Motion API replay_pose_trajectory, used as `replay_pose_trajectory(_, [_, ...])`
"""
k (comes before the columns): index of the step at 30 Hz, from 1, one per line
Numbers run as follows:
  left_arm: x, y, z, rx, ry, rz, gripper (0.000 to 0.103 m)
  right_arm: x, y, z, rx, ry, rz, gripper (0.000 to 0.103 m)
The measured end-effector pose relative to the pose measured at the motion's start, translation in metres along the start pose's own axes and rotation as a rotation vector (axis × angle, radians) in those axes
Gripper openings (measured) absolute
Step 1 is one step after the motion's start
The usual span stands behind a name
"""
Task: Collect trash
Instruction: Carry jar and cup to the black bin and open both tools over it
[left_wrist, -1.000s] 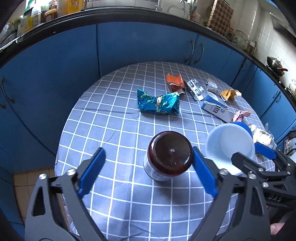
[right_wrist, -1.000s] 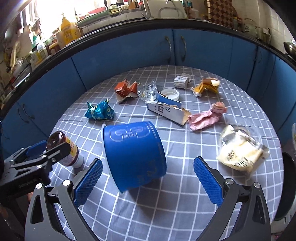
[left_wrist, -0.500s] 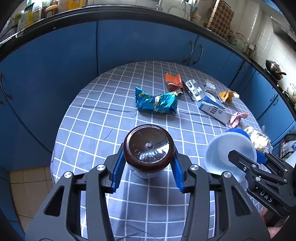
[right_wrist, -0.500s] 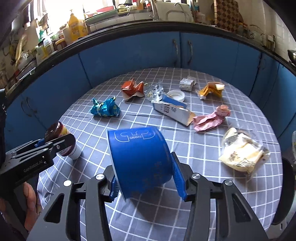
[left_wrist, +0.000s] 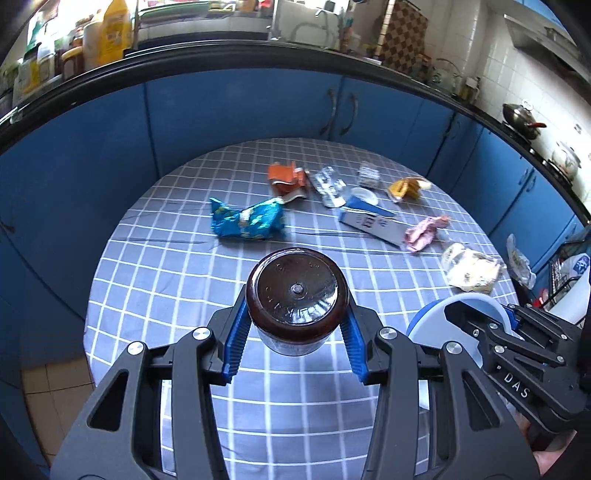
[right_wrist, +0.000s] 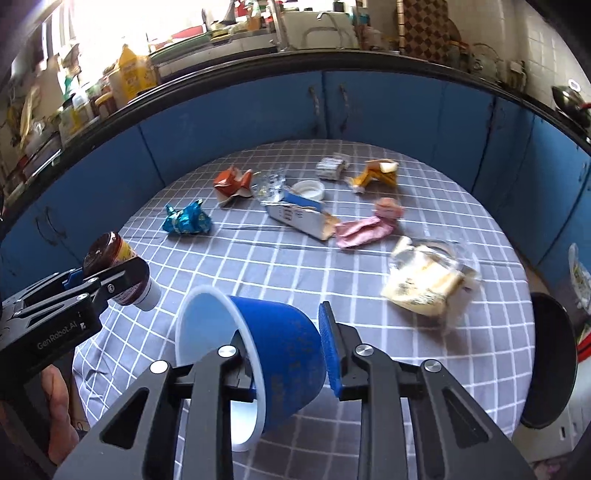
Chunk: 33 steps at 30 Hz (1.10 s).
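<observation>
Within 1 second both grippers are brought from wide open onto items: the jar (left_wrist: 297, 299) is clamped by the left gripper (left_wrist: 295, 341), while the blue cup (right_wrist: 258, 354) is squeezed by the closing right gripper (right_wrist: 284, 350). Both are lifted off the table (left_wrist: 184, 266), ready for disposal; wrappers are left behind.

"DAS" in white letters on the black body of the right gripper (left_wrist: 476, 328), seen from the left wrist cam. "GenRobot.AI" in white on the black body of the left gripper (right_wrist: 107, 280), seen from the right wrist cam. Raised lettering on the brown jar lid (left_wrist: 297, 290): too faint to read. Print on the white-and-blue carton (left_wrist: 369, 221) mid-table and on the blue tub (right_wrist: 284, 354): blurred, unreadable.
</observation>
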<state>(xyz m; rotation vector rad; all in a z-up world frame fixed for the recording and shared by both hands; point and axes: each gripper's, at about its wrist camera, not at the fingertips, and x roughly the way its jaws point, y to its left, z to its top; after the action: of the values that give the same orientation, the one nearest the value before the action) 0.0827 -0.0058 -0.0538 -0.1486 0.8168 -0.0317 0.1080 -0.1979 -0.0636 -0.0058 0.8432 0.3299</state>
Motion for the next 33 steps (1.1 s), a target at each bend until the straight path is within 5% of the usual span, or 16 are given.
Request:
replay_pose_trajectory(12, [0.000, -0.070, 0.012, 0.114, -0.035, -0.066, 0.047, -0.042, -0.049, -0.007, 0.063, -0.076, -0.103, 0.025])
replay_pose_trajectory(33, [0.047, -0.255, 0.034, 0.388, -0.061, -0.198, 0.047, -0.073, -0.208, -0.019, 0.257, -0.126, -0.301, 0.025])
